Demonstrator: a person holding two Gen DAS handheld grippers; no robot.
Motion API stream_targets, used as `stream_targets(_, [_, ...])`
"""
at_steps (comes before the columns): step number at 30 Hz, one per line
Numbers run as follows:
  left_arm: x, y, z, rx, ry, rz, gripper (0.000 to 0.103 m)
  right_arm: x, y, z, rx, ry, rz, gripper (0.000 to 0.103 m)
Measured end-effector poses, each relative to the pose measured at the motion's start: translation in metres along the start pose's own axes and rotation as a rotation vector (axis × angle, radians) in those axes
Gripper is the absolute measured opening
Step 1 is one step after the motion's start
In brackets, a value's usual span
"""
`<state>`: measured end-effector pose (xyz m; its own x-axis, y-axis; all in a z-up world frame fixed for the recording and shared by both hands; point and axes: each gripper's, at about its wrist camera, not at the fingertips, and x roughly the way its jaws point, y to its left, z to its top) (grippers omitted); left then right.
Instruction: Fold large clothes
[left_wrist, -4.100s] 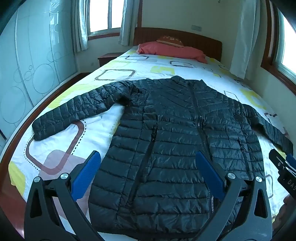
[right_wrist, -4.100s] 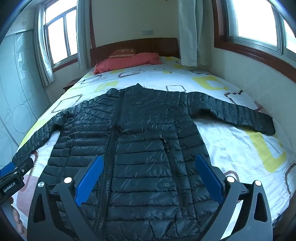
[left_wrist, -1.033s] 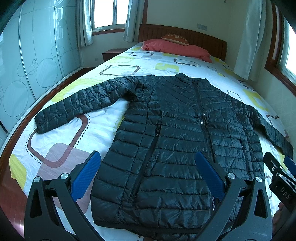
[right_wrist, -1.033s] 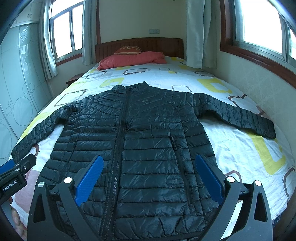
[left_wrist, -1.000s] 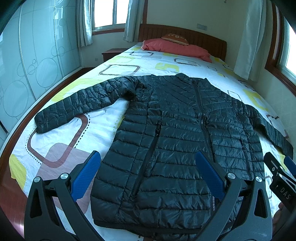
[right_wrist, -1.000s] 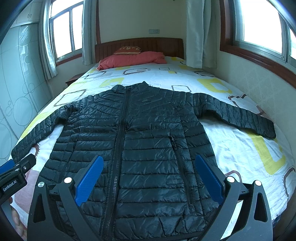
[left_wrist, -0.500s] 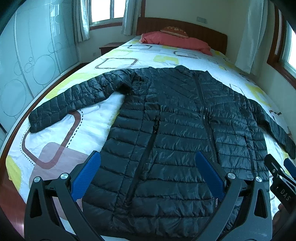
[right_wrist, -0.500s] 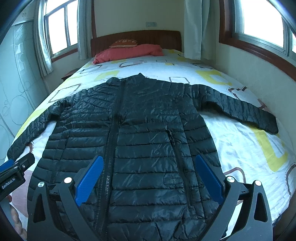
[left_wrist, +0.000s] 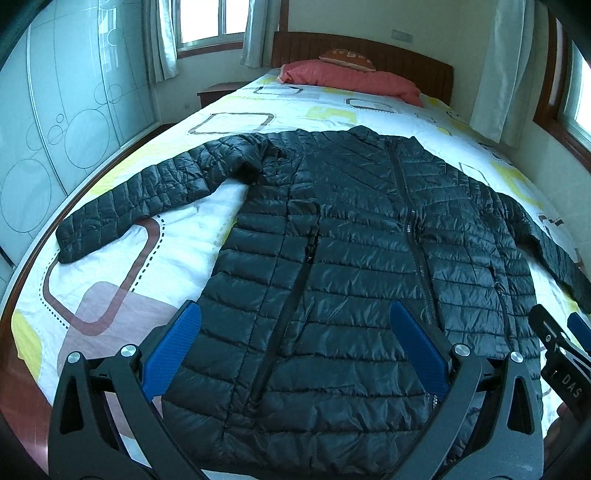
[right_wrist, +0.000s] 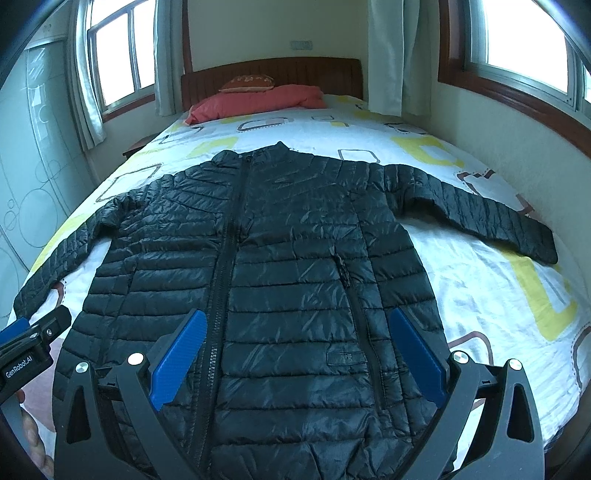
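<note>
On my far left stands a wardrobe (left_wrist: 44, 147) with circle-patterned doors, running along the side of the bed (left_wrist: 122, 266). The jacket's (left_wrist: 351, 258) left sleeve (left_wrist: 147, 199) stretches out flat toward that edge of the sheet, its cuff near a brown rounded square in the print. My left gripper (left_wrist: 295, 343) hovers above the hem at the foot of the bed, its blue fingers (left_wrist: 173, 350) spread wide with nothing between them. The black quilted jacket lies front up, zipped, spread across the middle of the bed with its collar pointing to the headboard (right_wrist: 269, 77) and a red pillow (right_wrist: 258, 101). My right gripper (right_wrist: 295, 347) hangs over the right half of the hem, its fingers (right_wrist: 413, 354) equally wide apart and gripping nothing. Whether either gripper brushes the fabric below I cannot tell, since the fisheye flattens the height. Further right the other sleeve (right_wrist: 480, 218) lies out toward the wall, its cuff beside a yellow patch of the sheet. A curtain (right_wrist: 391, 55) hangs by the window on that side.
</note>
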<state>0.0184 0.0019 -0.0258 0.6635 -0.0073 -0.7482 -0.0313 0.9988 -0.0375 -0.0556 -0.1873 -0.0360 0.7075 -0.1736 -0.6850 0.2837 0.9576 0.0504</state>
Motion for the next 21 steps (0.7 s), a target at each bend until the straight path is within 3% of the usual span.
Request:
stream_targets(5, [0.008, 0.020, 0.003, -0.062, 0.015, -0.006, 0.101, -0.002, -0.026, 0.010, 0.061, -0.029, -0.026, 0.098])
stream_targets(9, [0.024, 0.045, 0.014, -0.125, 0.050, 0.005, 0.101, 0.013, -0.086, 0.020, 0.220, -0.025, -0.011, 0.098])
stream_targets(10, [0.028, 0.051, 0.016, -0.136, 0.061, 0.008, 0.097, 0.020, -0.106, 0.022, 0.261, -0.029, -0.022, 0.098])
stream_targets(11, [0.035, 0.058, 0.018, -0.152, 0.073, 0.022, 0.083, 0.025, -0.117, 0.024, 0.281, -0.028, -0.035, 0.097])
stream_targets(13, [0.047, 0.070, 0.020, -0.170, 0.102, 0.051, 0.063, 0.042, -0.152, 0.026, 0.343, -0.008, -0.075, 0.073])
stream_targets(14, [0.054, 0.078, 0.020, -0.191, 0.122, 0.072, 0.059, 0.048, -0.166, 0.025, 0.376, 0.008, -0.088, 0.047])
stream_targets(17, [0.072, 0.096, 0.020, -0.212, 0.145, 0.053, 0.041, 0.067, -0.221, 0.021, 0.547, 0.005, -0.036, 0.046])
stream_targets(19, [0.080, 0.107, 0.020, -0.220, 0.139, 0.078, 0.041, 0.078, -0.260, 0.017, 0.662, -0.027, -0.009, 0.050])
stream_targets(21, [0.090, 0.124, 0.021, -0.261, 0.126, 0.099, 0.043, 0.086, -0.293, 0.012, 0.762, -0.076, 0.035, 0.070])
